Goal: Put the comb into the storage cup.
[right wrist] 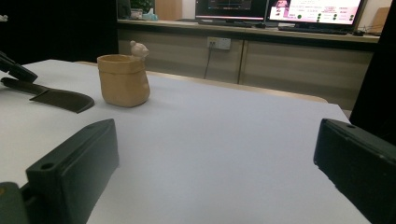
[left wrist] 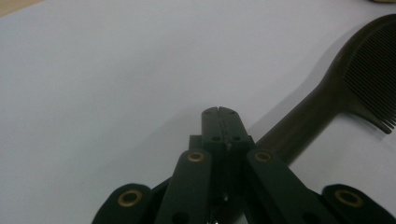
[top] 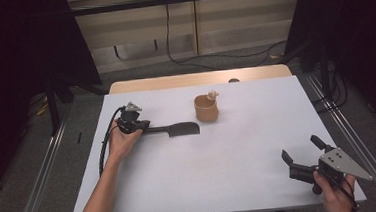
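A dark comb (top: pixel 177 129) lies on the white table (top: pixel 231 178), left of the middle, its teeth end toward a tan cup (top: pixel 206 109). The cup has a small pale figure (top: pixel 213 94) on its rim. My left gripper (top: pixel 150 126) rests at the comb's handle end, held by a hand. In the left gripper view its jaws are shut tip to tip (left wrist: pixel 218 112) with nothing between them, and the comb (left wrist: pixel 336 93) runs past on their right. My right gripper (top: pixel 300 148) stands open at the front right corner. Its view shows the cup (right wrist: pixel 123 81) and comb (right wrist: pixel 56 99) far off.
A strip of wooden tabletop (top: pixel 199 78) shows behind the white sheet. Metal rails (top: pixel 40 171) run along both sides of the table, and cables (top: pixel 213 59) lie on the floor behind. Monitors (right wrist: pixel 280 9) stand on a far counter.
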A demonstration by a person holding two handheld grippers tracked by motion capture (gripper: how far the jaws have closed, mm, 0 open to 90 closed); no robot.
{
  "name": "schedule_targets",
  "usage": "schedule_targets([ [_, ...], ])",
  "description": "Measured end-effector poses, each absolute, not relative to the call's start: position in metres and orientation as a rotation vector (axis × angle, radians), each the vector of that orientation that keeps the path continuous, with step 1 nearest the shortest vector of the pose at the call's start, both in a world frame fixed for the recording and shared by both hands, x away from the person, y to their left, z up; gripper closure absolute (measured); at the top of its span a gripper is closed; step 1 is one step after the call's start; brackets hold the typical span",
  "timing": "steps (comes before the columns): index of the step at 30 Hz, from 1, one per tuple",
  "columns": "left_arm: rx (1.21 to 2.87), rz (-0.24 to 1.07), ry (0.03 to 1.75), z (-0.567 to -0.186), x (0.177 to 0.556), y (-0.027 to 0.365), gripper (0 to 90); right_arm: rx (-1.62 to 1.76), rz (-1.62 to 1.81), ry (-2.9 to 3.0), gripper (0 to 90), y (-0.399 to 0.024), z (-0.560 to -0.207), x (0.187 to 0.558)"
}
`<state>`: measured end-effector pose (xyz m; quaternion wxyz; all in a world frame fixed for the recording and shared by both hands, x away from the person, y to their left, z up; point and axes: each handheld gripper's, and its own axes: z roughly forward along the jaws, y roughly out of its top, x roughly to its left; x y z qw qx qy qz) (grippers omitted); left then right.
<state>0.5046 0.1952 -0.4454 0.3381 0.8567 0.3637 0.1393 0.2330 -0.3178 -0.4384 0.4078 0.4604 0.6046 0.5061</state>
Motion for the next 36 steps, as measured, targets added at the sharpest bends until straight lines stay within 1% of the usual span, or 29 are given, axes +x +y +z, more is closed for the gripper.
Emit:
schedule_targets([
  [23,2.324,0.335,0.883,-0.442,0.495,0.195,90.0,1.161,1.274,1.522,0.0,-0.318,-0.438,0.233],
  [36,2.338,0.309,0.867,-0.442,0.488,0.194,90.0,1.161,1.275,1.520,0.0,-0.318,-0.438,0.233],
])
